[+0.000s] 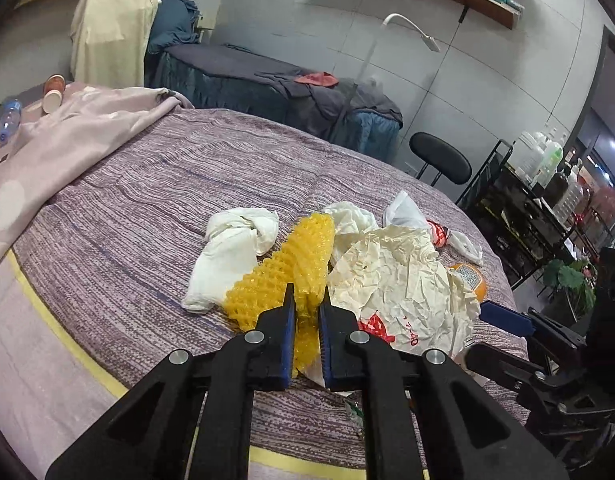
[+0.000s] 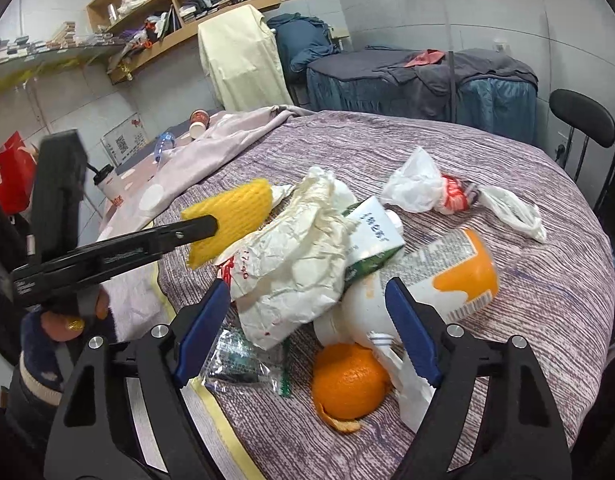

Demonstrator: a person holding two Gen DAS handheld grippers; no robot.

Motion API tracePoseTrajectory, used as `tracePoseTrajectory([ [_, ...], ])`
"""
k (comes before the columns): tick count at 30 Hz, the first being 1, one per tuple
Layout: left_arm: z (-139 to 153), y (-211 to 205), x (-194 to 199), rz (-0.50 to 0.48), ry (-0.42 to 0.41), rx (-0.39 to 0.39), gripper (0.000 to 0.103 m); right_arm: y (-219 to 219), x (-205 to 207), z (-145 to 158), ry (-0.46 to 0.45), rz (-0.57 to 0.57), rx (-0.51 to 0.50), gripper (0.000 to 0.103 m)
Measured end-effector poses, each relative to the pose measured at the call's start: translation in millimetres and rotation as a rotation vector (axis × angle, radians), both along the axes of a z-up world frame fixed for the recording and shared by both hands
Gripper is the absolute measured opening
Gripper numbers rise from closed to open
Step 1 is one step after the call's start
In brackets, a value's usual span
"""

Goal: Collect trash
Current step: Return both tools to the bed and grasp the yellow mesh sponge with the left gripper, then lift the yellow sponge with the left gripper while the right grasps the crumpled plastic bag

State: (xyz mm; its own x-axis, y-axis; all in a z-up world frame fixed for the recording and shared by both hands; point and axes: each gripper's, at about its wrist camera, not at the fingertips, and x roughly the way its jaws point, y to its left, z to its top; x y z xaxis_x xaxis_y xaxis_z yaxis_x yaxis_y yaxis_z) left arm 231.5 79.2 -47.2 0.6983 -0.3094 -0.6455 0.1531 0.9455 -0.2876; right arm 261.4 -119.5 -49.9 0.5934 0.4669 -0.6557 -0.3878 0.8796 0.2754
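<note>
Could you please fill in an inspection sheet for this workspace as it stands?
Surface: round bed with purple striped cover.
Job's things: yellow foam fruit net, crumpled cream paper bag, white-and-orange plastic bottle, green-and-white carton, orange peel, clear foil wrapper, white plastic bags.
Clutter: paper cups and blue water bottle on pink blanket.
Grippers: left claw shut on the net; right claw open over the paper bag and bottle.
Cables: nothing seen.
Surroundings: wooden wall shelves, black stool.
</note>
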Motion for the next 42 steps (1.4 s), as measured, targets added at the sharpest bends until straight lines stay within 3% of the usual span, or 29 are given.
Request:
tracePoseTrajectory([
  [4, 10.9, 5.2, -18.8, 0.04, -0.05, -0.003, 0.01, 12.4, 15.3, -8.9, 0.047, 0.007, 0.0, 0.059],
  [6, 15.8, 6.5, -24.4, 0.06, -0.07, 0.004, 0.01, 17.1, 18.7, -11.4, 0.054, 0.012, -0.004, 0.045],
  [8, 18.3, 6.7, -30.8, 0.075, -0.089, 0.022, 0.01, 20.0, 18.7, -11.4, 0.055, 0.027, 0.002, 0.023],
  [11, 20.0, 6.3, -38.9, 0.079, -0.1, 0.026, 0.01, 18.3, 11.5, -4.7, 0.032, 0.04, 0.021, 0.015],
  [18, 27.4, 2.5, -61.9, 0.099, -0.139, 0.012, 0.01, 3.1, -23.2, 25.3, -0.067, 0.039, 0.079, 0.011],
  [30, 50.5, -36.3, -100.4, 0.024, -0.217, -0.006, 0.01, -52.0, -96.4, 64.4, -0.221, -0.059, 0.121, 0.011],
  [37, 50.5, -74.7, -113.2, -0.07, -0.222, -0.026, 0.01, -101.8, -133.9, 69.0, -0.266, -0.173, 0.093, 0.011],
  [42, 46.6, -104.6, -117.3, -0.142, -0.215, -0.021, 0.01, -143.7, -154.5, 57.9, -0.25, -0.272, 0.082, 0.011],
])
